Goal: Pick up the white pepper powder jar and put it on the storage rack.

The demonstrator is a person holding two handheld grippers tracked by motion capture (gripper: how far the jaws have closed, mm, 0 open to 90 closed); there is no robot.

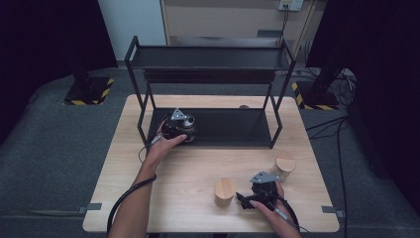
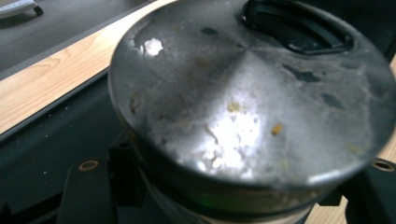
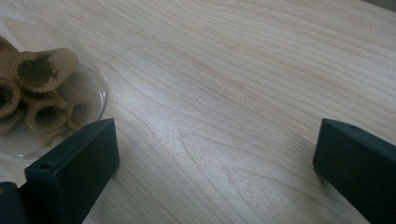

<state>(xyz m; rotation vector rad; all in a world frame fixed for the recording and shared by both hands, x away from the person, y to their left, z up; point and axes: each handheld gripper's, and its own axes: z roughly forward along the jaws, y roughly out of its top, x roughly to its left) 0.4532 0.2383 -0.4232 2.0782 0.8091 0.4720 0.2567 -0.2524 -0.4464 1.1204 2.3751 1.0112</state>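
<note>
On the pale wooden desk [image 1: 198, 163] stands a black two-tier metal rack [image 1: 210, 89], and the person's left hand [image 1: 161, 146] reaches to the front left corner of its lower shelf, where the left claw [image 1: 179, 126] is clamped on a jar with a metal lid [image 2: 252, 98]. In the left gripper view that lid is very close (scuffed, speckled with pale residue, with a black oval part near its far edge), and the black jaws press against the jar's body beneath it on both sides, above the dark shelf. The right claw [image 3: 215, 158] rests low near the desk's front edge, its jaws spread wide with bare wood between them. Just beside its left jaw sits a clear jar [image 3: 44, 93] of brown rolled sticks. In the high view, two wooden-lidded jars stand on the desk: one [image 1: 224, 191] to the left of the right claw, another [image 1: 284, 166] just beyond it.
</note>
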